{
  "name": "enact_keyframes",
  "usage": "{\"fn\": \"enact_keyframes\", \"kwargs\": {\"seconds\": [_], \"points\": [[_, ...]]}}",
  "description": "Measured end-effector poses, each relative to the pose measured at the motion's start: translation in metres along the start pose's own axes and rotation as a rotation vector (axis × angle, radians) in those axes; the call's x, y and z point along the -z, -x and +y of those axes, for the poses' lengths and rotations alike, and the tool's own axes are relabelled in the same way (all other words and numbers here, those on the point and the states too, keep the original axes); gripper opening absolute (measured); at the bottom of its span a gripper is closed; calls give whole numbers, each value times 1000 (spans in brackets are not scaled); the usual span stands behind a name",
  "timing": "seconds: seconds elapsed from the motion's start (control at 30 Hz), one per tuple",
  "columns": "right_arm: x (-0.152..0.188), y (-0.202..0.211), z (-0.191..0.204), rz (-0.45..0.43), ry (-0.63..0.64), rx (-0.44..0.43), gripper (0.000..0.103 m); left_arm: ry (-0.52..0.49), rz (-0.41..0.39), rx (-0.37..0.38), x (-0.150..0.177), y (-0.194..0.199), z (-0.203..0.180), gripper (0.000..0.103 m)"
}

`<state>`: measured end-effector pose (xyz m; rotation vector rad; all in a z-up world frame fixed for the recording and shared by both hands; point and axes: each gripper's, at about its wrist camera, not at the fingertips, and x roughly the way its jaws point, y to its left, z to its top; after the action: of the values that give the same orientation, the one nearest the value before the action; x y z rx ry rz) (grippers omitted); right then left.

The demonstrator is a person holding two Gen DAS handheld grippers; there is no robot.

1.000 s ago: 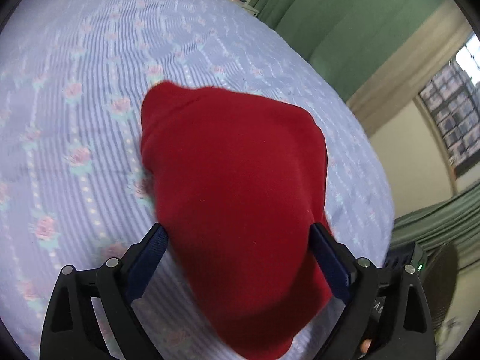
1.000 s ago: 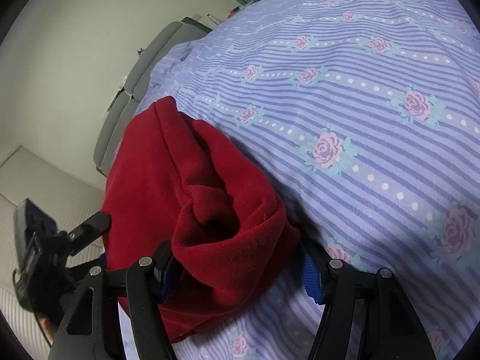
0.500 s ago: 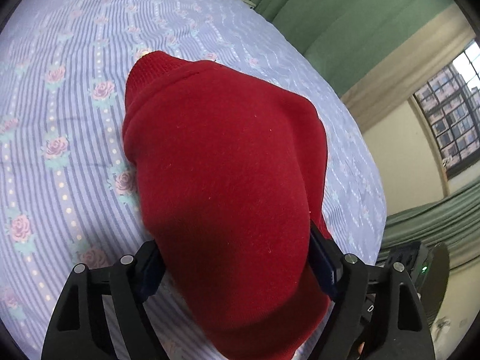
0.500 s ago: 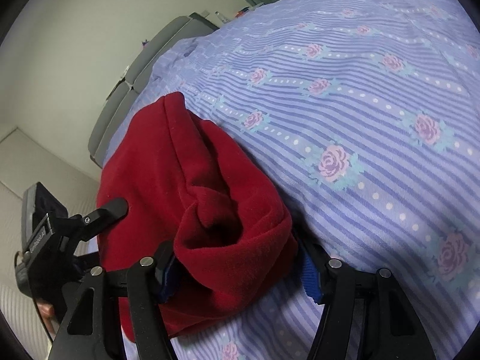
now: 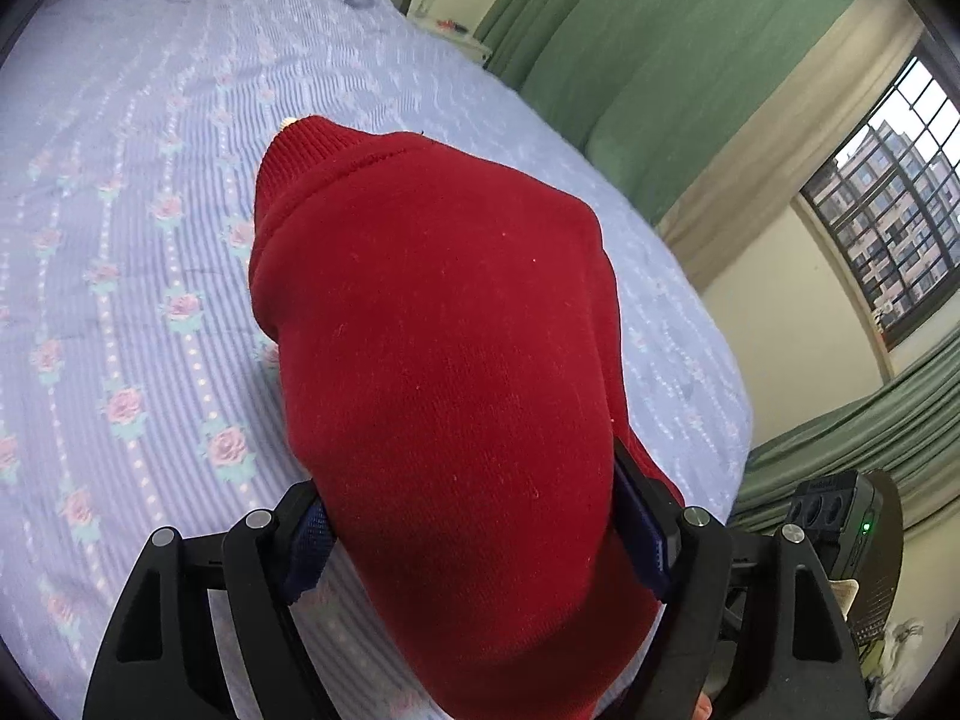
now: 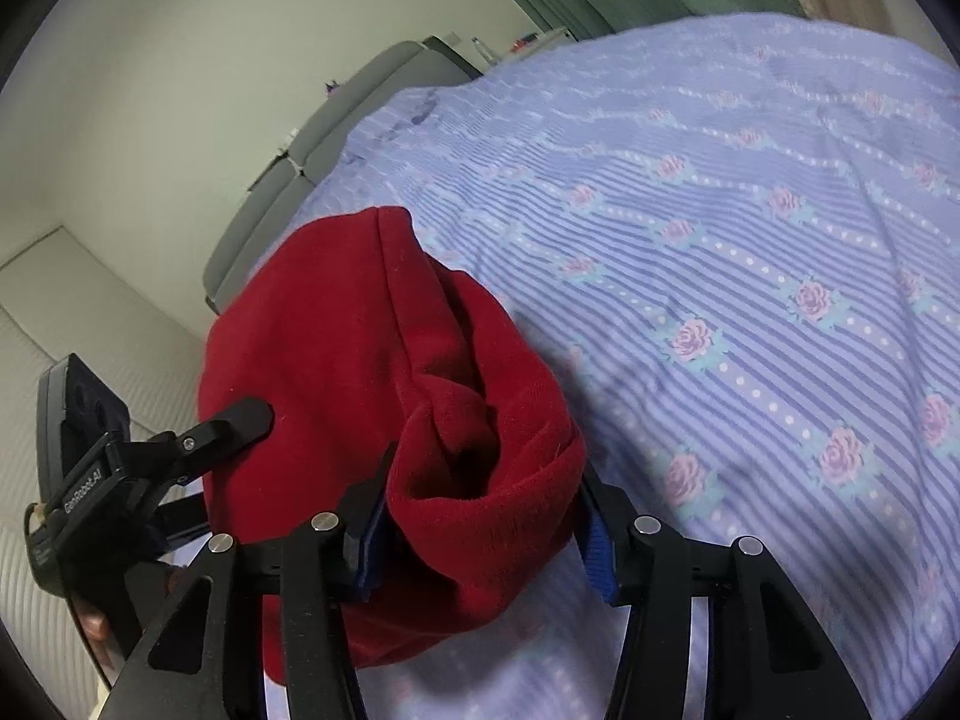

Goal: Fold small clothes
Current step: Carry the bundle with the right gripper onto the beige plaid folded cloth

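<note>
Slippage looks the likeliest trouble: the red garment (image 5: 444, 372) hangs bunched above the floral bedsheet (image 5: 120, 276), with the left gripper (image 5: 474, 531) and the right gripper (image 6: 483, 525) each having their jaws clamped on a thick fold at its near edge. If either bite is shallow, the heavy knit could pull free, and the ribbed collar (image 5: 312, 150) at the garment's far end might land crooked and spoil the fold.

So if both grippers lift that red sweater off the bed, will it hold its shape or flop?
Probably flop: the red sweater already bunches and sags between the right gripper fingers. The fleecy knit likely grips the pads rather than sliding. It looks light, draping softly on the bedsheet.
</note>
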<state>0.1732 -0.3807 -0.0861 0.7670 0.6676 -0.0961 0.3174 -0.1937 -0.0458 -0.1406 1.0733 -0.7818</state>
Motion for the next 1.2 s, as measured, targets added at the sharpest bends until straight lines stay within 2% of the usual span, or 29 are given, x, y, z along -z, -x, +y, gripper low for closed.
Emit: {"fn": "enact_keyframes", "kwargs": {"seconds": [0.2, 0.57, 0.83, 1.2], "points": [[7, 35, 38, -36, 66, -55, 52, -4, -96, 1, 13, 63, -6, 80], [46, 78, 120, -59, 191, -183, 52, -17, -273, -61, 59, 187, 0, 80], [90, 82, 185, -15, 290, -261, 52, 54, -369, -119, 106, 273, 51, 80], [171, 47, 296, 127, 404, -386, 52, 136, -432, -263, 152, 383, 137, 80]]}}
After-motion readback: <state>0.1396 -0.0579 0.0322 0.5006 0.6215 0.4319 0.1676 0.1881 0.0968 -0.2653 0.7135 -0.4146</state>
